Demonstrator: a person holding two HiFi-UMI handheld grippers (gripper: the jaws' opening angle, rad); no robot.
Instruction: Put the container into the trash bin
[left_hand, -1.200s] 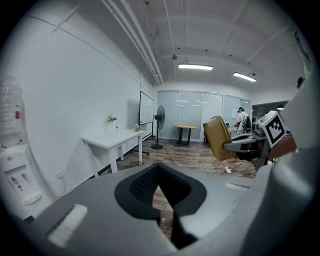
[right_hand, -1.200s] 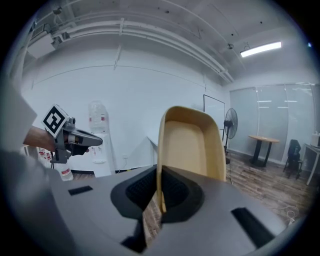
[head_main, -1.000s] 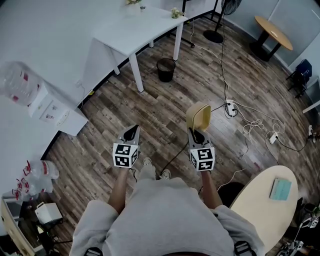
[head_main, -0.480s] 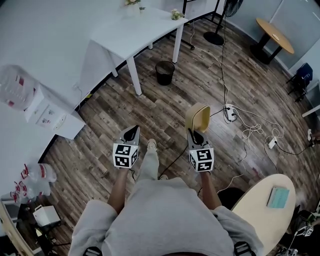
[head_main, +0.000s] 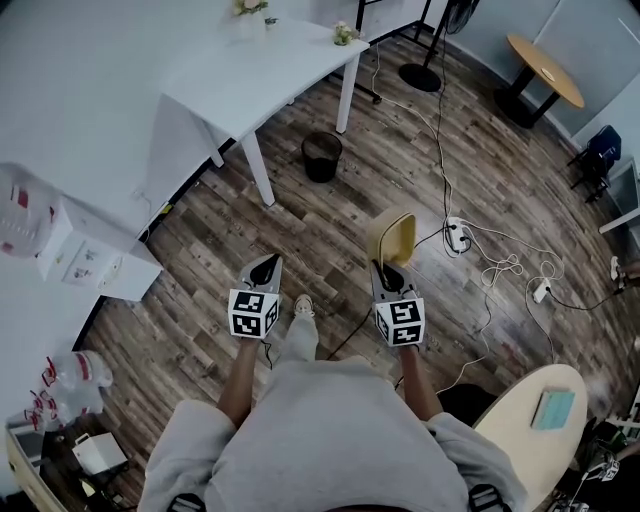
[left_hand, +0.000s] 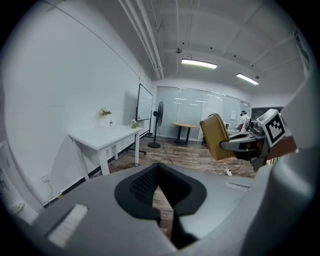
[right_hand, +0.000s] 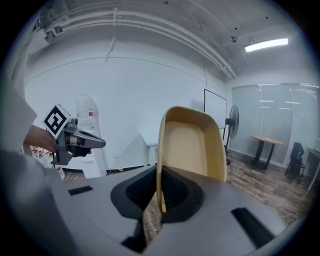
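Observation:
A tan plastic container (head_main: 392, 238) stands up on edge in my right gripper (head_main: 388, 276), whose jaws are shut on its rim. The right gripper view shows that rim (right_hand: 161, 165) pinched between the pads, with the hollow of the container facing the camera. My left gripper (head_main: 263, 272) is held level beside it, shut and with nothing in it (left_hand: 160, 172). From the left gripper view the container (left_hand: 216, 137) shows at the right. The black trash bin (head_main: 321, 157) stands on the wood floor ahead, by a leg of the white table (head_main: 250, 80).
Cables and a power strip (head_main: 458, 235) lie on the floor to the right. A fan base (head_main: 418, 76) and a round wooden table (head_main: 545, 66) stand farther back. A pale oval table (head_main: 520, 430) is at the lower right, and a white cabinet (head_main: 95, 262) stands at the left.
The person has walked forward, so the bin and white table have come nearer. Both grippers travelled along, side by side. The grip on the container is unchanged.

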